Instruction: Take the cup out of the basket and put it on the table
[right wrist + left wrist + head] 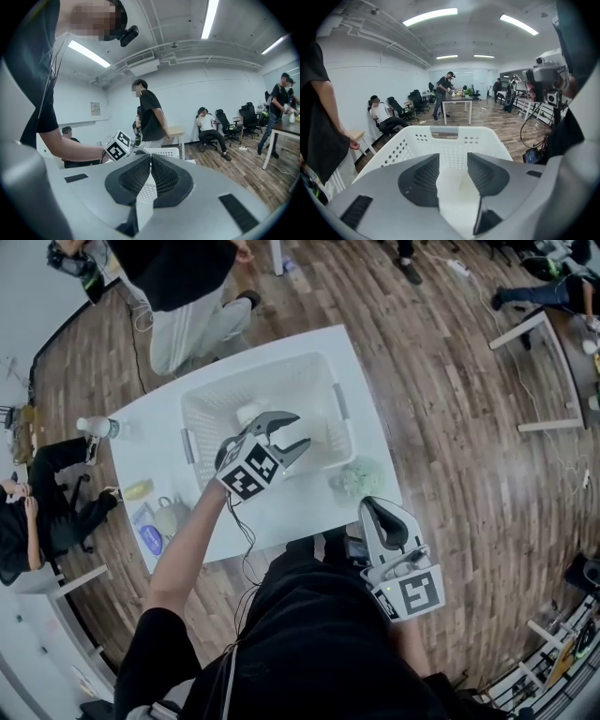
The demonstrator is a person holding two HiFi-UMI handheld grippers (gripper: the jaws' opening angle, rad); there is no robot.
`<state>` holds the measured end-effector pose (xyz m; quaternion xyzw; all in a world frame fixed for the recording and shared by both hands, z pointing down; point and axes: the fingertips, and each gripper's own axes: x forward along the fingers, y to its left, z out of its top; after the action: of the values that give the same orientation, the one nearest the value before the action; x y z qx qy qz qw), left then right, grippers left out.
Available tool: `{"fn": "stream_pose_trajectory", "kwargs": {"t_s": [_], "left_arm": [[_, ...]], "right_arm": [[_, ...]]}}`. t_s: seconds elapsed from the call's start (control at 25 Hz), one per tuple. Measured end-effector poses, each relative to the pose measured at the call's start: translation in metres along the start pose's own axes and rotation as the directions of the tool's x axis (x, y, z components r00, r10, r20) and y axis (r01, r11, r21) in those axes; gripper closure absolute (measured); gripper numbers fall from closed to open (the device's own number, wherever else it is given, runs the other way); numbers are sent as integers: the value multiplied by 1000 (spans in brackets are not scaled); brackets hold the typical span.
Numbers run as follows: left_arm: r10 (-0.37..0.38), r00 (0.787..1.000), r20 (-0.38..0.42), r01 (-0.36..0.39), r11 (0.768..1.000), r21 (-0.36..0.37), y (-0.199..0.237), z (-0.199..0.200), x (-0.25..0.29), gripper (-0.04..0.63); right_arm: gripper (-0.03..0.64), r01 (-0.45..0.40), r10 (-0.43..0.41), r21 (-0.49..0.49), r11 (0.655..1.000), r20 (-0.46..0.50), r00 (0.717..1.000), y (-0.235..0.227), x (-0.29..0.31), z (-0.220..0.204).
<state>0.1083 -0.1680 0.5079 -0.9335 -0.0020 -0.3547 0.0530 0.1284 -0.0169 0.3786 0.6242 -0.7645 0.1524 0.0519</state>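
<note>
The big white table (pixel 309 507) fills the middle of the head view. A white basket (pixel 262 374) sits on it, a bit up and left of the middle.

The left gripper (pixel 298 430) hangs over the basket, tipped down into it. Its jaws are wide apart and hold nothing. The right gripper (pixel 373 505) waits at the lower right, near the table edge. Its jaws are squeezed together with nothing in them.

The cup (pixel 249 412) is a small pale thing down inside the basket, just left of the left gripper's jaws. It is hard to see well.

I think the job now is to reach the cup. The left gripper should go lower, put one jaw on each side of the cup, then close softly and lift straight up so it clears the tall basket wall.

A green lump (pixel 359 479) lies right of the basket. A bottle (pixel 98 427) and a yellow thing (pixel 139 489) sit at the left. The bare spot below the basket looks best for the cup. A person (pixel 187 296) stands at the far side of the table.
</note>
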Motion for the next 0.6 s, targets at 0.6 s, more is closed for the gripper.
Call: {"fn": "stream_pose_trajectory", "kwargs": {"t_s": [0.6], "left_arm": [[-139, 945, -295, 190, 970, 152, -6, -66, 78, 360]], "right_arm": [[591, 63, -63, 29, 998, -25, 998, -21, -11, -7]]}}
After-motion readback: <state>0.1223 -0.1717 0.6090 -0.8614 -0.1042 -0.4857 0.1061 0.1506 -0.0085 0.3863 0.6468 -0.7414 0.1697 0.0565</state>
